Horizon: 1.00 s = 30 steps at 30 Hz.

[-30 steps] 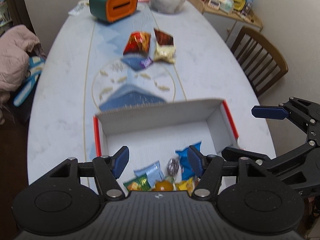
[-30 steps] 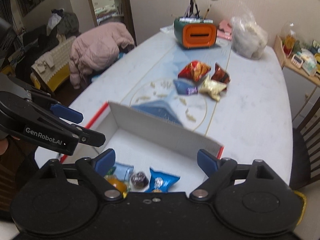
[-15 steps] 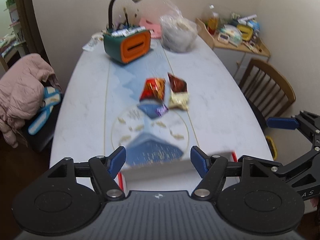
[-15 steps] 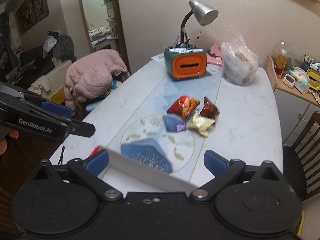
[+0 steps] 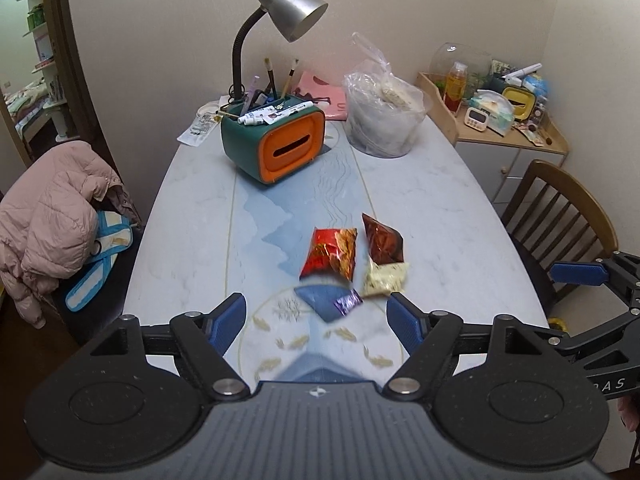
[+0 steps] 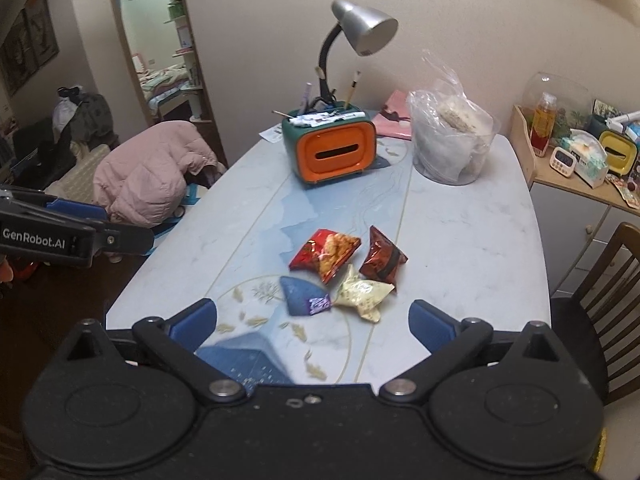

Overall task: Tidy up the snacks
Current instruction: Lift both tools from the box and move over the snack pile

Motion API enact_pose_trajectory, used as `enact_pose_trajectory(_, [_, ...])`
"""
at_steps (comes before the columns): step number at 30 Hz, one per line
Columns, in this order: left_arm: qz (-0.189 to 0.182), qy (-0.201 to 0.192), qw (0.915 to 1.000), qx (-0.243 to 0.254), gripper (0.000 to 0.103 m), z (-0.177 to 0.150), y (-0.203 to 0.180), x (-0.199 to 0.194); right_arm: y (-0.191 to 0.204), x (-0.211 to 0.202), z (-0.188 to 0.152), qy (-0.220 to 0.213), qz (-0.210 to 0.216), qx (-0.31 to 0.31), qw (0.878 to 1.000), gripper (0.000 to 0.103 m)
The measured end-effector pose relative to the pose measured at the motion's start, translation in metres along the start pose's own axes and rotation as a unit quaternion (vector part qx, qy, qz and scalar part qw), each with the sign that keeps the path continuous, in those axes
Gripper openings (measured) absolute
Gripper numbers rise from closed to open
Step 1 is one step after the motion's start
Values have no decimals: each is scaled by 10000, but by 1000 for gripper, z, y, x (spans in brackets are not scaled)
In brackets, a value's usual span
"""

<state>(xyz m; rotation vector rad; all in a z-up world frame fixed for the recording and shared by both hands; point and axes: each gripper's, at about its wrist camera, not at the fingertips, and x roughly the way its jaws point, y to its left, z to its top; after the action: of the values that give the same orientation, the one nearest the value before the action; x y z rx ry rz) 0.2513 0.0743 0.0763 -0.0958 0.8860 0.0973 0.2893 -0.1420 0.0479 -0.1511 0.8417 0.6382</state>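
Note:
Four snack packets lie in a cluster mid-table: a red bag (image 5: 330,254) (image 6: 324,256), a dark brown-red bag (image 5: 382,242) (image 6: 382,258), a cream bag (image 5: 386,278) (image 6: 362,292) and a blue bag (image 5: 326,302) (image 6: 302,296). My left gripper (image 5: 316,318) hovers just short of the blue bag, its jaws opening with nothing between them. My right gripper (image 6: 312,320) stands wide open and empty, a little short of the same cluster. One blue fingertip (image 5: 576,274) of it shows at the right edge of the left wrist view.
On the pale blue table (image 5: 440,220), at the far end, stand a green-and-orange desk organizer (image 5: 276,142), a silver lamp (image 5: 292,12) and a full plastic bag (image 5: 382,120). A wooden chair (image 5: 560,208) is on the right, a pink jacket (image 5: 52,208) on the left.
Both grippers rose and moved forward from the white box of snacks, which has dropped out of view. Both pairs of jaws stand wider. The four packets now lie just ahead.

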Motion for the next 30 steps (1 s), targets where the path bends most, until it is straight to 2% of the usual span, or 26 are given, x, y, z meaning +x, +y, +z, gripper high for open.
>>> enact_pose_trajectory(5, [27,148,9999,-35,77,15,-2,38,-14,31,9,147,-32,85,9999,103])
enact_pose_trajectory(12, [63,558,9984,-90,77,33,-4,105,-34,86,13,488,-131,236,9984,103])
enact_pose_trajectory(22, [189,1140,9931,-197,77,42,-6,195,-63,160,10,907,-207,610,9938,102])
enact_pose_trajectory(30, [242,1335,9907,46,77,50,-15,250,-79,213,3,1239,-259,795,9888,102])
